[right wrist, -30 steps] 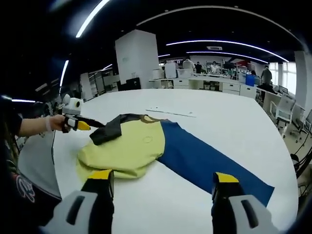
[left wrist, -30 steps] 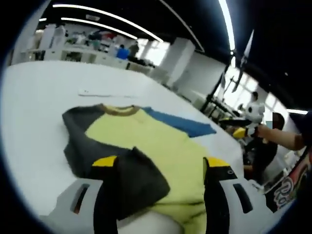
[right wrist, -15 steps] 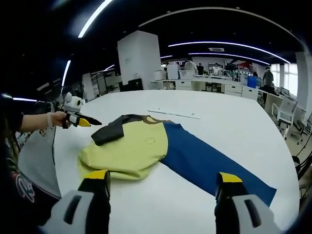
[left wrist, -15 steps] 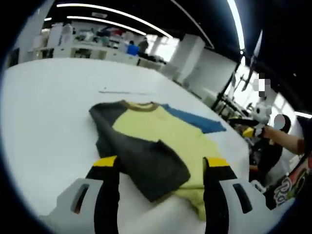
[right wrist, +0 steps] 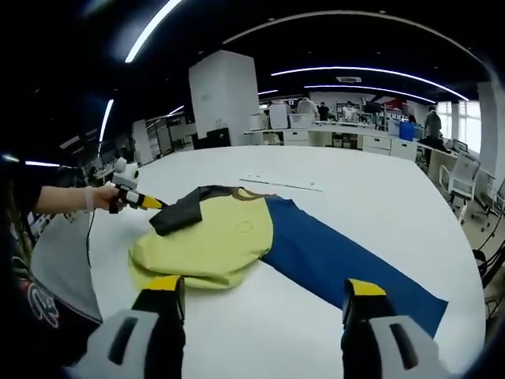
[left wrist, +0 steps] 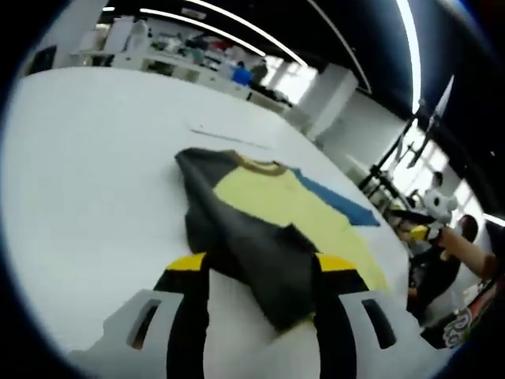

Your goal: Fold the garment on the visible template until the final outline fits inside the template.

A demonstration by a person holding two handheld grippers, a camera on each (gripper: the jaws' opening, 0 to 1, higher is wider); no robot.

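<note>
The white desk (right wrist: pixel 379 189) carries one garment (right wrist: pixel 237 237), lying directly on it: yellow body, dark grey sleeve (left wrist: pixel 252 245) folded over it, blue sleeve (right wrist: pixel 339 264) spread flat. A thin pale strip (right wrist: pixel 280 183) lies beyond the collar.

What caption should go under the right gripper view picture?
A yellow shirt with one long blue sleeve spread flat on a white table.

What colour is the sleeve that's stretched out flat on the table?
The outstretched sleeve is blue, clearest in the right gripper view.
</note>
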